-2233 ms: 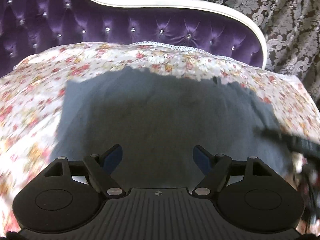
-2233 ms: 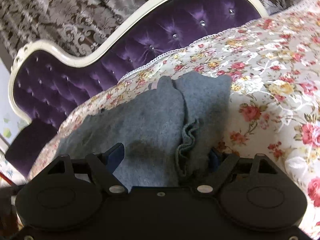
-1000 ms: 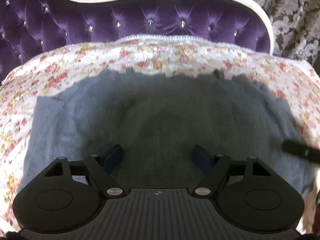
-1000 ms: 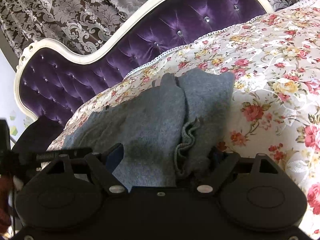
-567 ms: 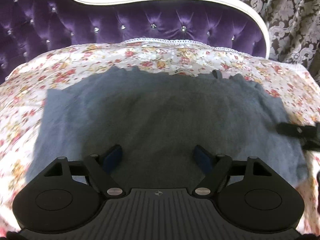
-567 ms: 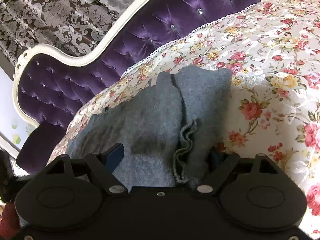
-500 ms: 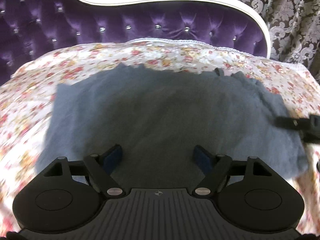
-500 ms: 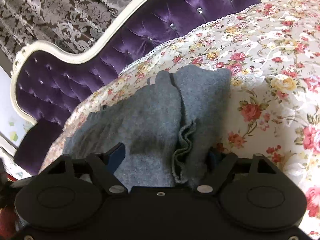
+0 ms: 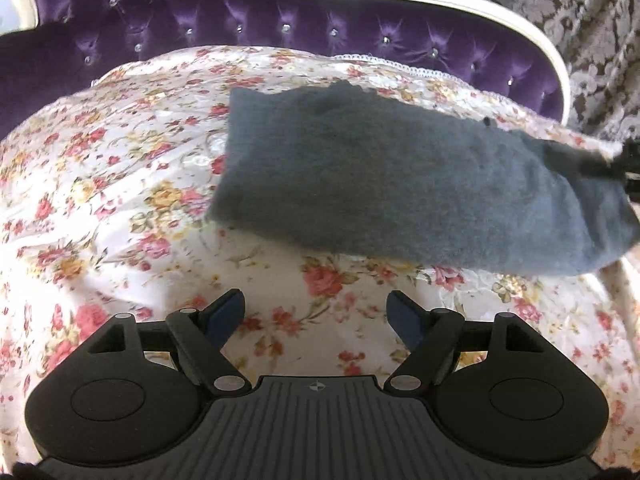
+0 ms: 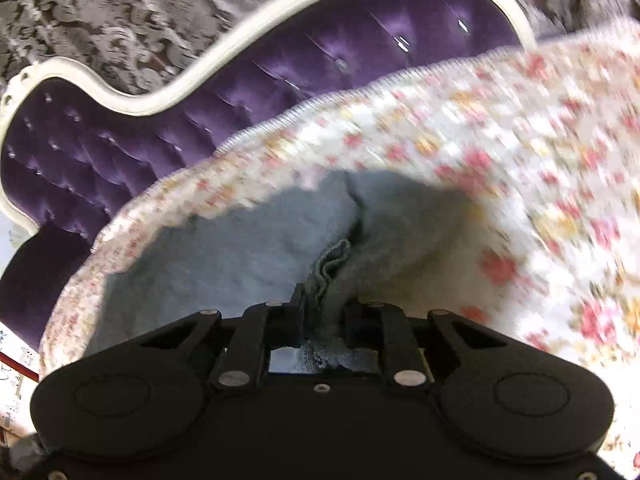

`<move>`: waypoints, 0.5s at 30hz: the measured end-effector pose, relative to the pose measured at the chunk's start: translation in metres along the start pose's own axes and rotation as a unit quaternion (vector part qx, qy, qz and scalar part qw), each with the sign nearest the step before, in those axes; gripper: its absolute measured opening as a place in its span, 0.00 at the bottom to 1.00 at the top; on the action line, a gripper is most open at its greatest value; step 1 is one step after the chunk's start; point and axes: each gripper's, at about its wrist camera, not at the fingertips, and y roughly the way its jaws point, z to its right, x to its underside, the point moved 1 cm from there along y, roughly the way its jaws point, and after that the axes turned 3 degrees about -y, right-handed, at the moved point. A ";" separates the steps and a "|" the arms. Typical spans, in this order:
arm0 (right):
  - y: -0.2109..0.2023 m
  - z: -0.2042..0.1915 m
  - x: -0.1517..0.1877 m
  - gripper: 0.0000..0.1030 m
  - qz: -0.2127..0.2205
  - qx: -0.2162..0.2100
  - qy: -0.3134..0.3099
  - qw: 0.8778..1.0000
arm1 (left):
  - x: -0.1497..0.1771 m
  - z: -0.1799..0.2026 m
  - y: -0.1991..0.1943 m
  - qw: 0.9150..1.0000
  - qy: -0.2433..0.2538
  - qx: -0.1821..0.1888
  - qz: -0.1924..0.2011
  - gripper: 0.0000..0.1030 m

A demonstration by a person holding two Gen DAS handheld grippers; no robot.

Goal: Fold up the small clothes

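While the right gripper [image 10: 322,312] has just closed its jaws, pinching the grey garment's [image 9: 400,184] ruffled edge, the fold is starting. The left gripper [image 9: 316,316] stands spread, with the garment lying ahead of its jaws on the floral cover [image 9: 100,200]. Next, I think, the pinched edge must be carried across.

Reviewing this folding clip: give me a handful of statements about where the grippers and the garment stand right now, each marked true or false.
1. The right gripper is clamped on a bunched fold of the grey garment. True; its jaws have just been closing, with the cloth between them.
2. The left gripper holds the garment. False: its jaws stand open over the bare floral cover, apart from the cloth.
3. The garment lies on a floral cover. True.
4. The headboard behind the cover is green leather. False: it is purple tufted fabric with a white frame.
5. The garment is red. False: it is grey.
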 end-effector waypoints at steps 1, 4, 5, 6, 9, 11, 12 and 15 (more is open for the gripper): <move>-0.002 -0.014 -0.007 0.25 0.006 -0.005 -0.011 1.000 | 0.000 -0.004 -0.003 1.000 -0.007 0.005 0.001 0.74; -0.002 -0.057 -0.025 0.24 0.016 -0.026 -0.037 0.999 | -0.001 -0.016 -0.010 0.999 -0.027 0.018 0.002 0.74; 0.002 -0.071 -0.030 0.24 0.015 -0.031 -0.047 0.998 | -0.001 -0.019 -0.012 0.999 -0.033 0.023 0.003 0.74; 0.006 -0.086 -0.033 0.24 0.012 -0.038 -0.058 0.998 | 0.000 -0.022 -0.014 0.999 -0.038 0.028 0.004 0.74; 0.030 -0.133 -0.035 0.24 -0.001 -0.058 -0.086 0.995 | 0.004 -0.036 -0.020 0.998 -0.053 0.036 0.008 0.74; 0.047 -0.158 -0.032 0.24 -0.011 -0.071 -0.099 0.992 | 0.007 -0.046 -0.025 0.997 -0.060 0.036 0.013 0.74; 0.059 -0.172 -0.029 0.24 -0.017 -0.076 -0.106 0.991 | 0.009 -0.050 -0.027 0.997 -0.064 0.033 0.014 0.74; 0.089 -0.206 -0.014 0.24 -0.043 -0.089 -0.126 0.987 | 0.011 -0.063 -0.030 0.997 -0.076 0.028 0.015 0.74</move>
